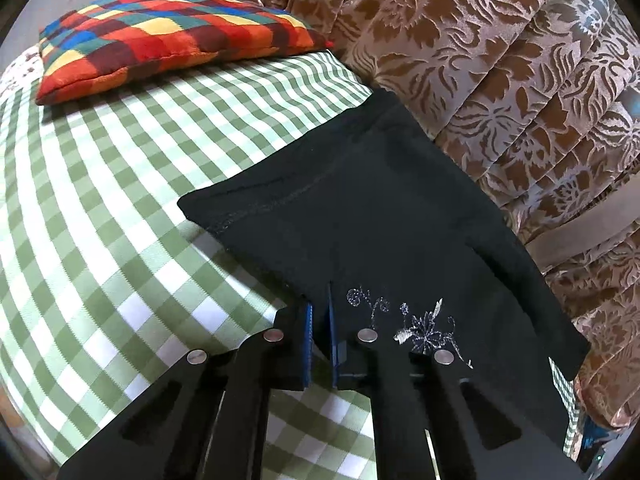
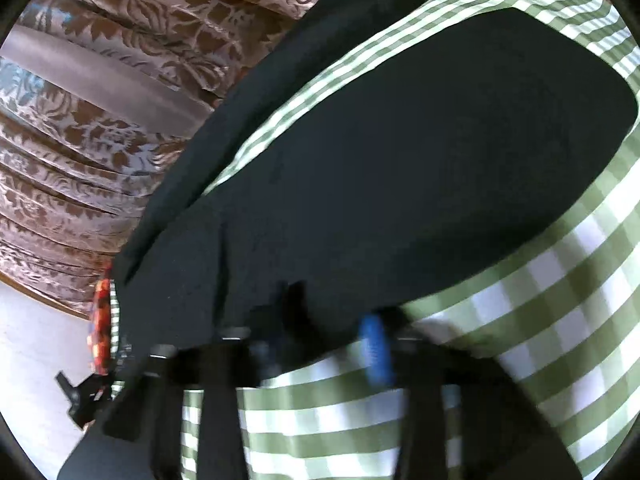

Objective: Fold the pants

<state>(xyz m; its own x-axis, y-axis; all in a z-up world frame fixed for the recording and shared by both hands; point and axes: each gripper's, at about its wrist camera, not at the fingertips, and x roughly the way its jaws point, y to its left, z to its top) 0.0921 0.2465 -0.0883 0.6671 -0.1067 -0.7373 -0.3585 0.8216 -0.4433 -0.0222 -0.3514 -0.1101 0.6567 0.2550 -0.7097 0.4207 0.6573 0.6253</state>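
Observation:
Black pants (image 1: 380,208) lie flat on the green-checked sheet (image 1: 120,208), with silver flower embroidery (image 1: 424,328) near the closest hem. My left gripper (image 1: 320,320) is shut on that hem, its blue pads (image 1: 308,340) pinching the cloth edge just left of the embroidery. The right wrist view is blurred. It shows the pants (image 2: 400,160) spread ahead, with a strip of sheet showing between two dark parts. My right gripper (image 2: 320,352) sits at their near edge. Its blue pad (image 2: 376,352) stands apart from the other finger, with a small fold of black cloth just ahead of the gap.
A patchwork pillow (image 1: 168,32) in red, blue and yellow lies at the far end of the sheet. Brown floral curtains (image 1: 500,80) hang close along the bed's side beside the pants. The pillow's edge (image 2: 102,328) shows at the lower left in the right wrist view.

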